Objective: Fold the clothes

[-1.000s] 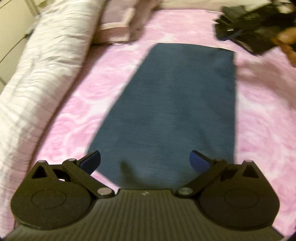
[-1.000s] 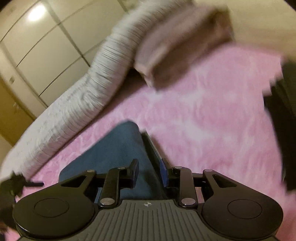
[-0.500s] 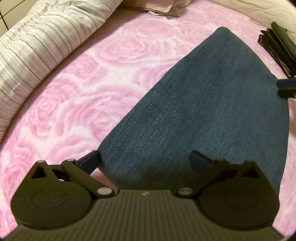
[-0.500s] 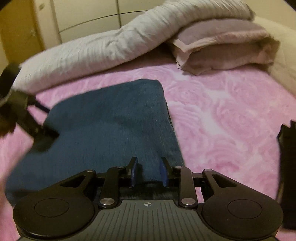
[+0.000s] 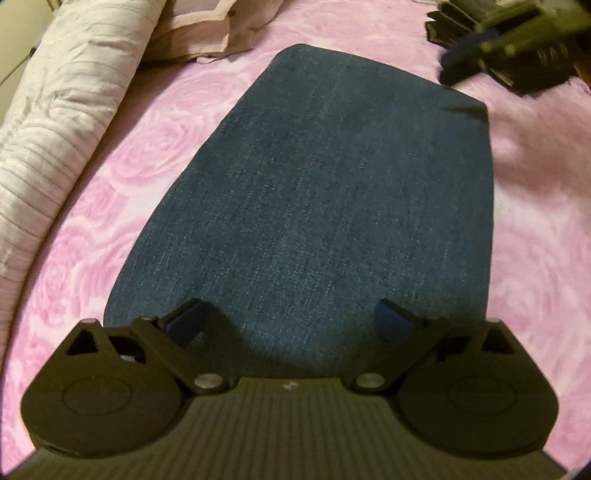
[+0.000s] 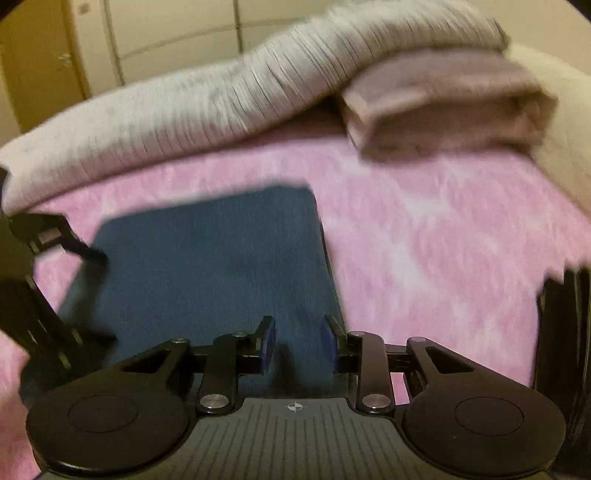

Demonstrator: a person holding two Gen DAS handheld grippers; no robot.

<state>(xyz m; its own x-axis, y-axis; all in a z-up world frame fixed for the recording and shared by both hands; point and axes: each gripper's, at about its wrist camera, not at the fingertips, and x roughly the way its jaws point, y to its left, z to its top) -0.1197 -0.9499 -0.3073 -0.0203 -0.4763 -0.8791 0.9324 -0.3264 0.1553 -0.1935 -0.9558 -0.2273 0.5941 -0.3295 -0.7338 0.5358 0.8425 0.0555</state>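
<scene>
A folded blue denim garment (image 5: pixel 332 184) lies flat on the pink rose bedspread (image 5: pixel 110 177). My left gripper (image 5: pixel 288 314) hangs open and wide just over the garment's near end, with nothing between its fingers. My right gripper (image 6: pixel 298 339) hovers over the right edge of the same garment (image 6: pixel 207 266). Its jaws stand a small way apart and are opening, and the pads press on nothing. The right gripper (image 5: pixel 461 62) shows blurred beyond the garment's far right corner in the left wrist view. The left gripper (image 6: pixel 85 251) shows at the garment's left end in the right wrist view.
A rolled striped quilt (image 5: pixel 55 110) runs along the bed's left side, with a pinkish pillow (image 5: pixel 199 33) beside it. A stack of dark folded clothes (image 6: pixel 561 332) lies on the bed to the right of the garment. Pale wardrobe doors (image 6: pixel 166 37) stand behind the bed.
The left gripper has swung round and come down closer to the garment's near end. The right gripper has rolled level and its jaws have parted a little wider.
</scene>
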